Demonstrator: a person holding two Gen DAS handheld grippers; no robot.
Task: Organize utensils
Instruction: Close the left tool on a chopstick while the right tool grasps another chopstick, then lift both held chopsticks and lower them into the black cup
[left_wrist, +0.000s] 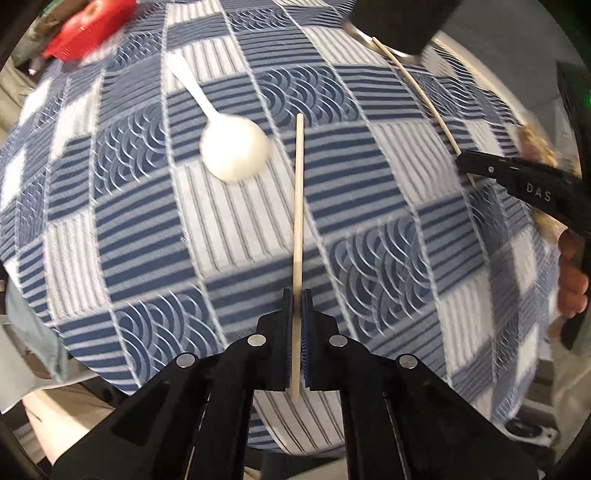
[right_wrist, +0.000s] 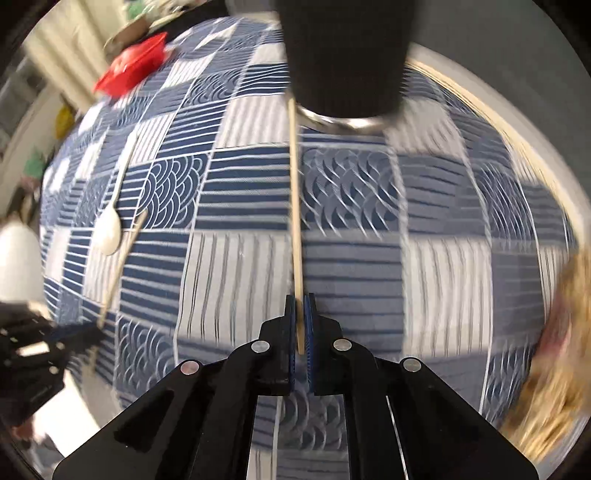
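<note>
**2 chopsticks lifted, holder waits at the far edge**

Each handheld gripper has a single wooden stick pinched between its blue pads. The left gripper (left_wrist: 297, 306) is clamped on the left chopstick (left_wrist: 298, 206), which runs away from it over the middle of the patterned tablecloth (left_wrist: 369, 258). The right gripper (right_wrist: 300, 310) is clamped on the right chopstick (right_wrist: 295, 206), whose far tip lies just beside the metal base of a dark utensil holder (right_wrist: 343, 62) near the table's far edge. A white spoon (left_wrist: 232, 147) lies loose on the cloth just left of the left chopstick, apparently waiting its turn. A red container (left_wrist: 88, 27) sits at the far left corner. The step in hand looks like carrying both sticks to the holder; the next move likely calls for tipping each upright and lowering it through the rim. Open cloth lies between grippers and holder, though the right side is cluttered and blurred.
</note>
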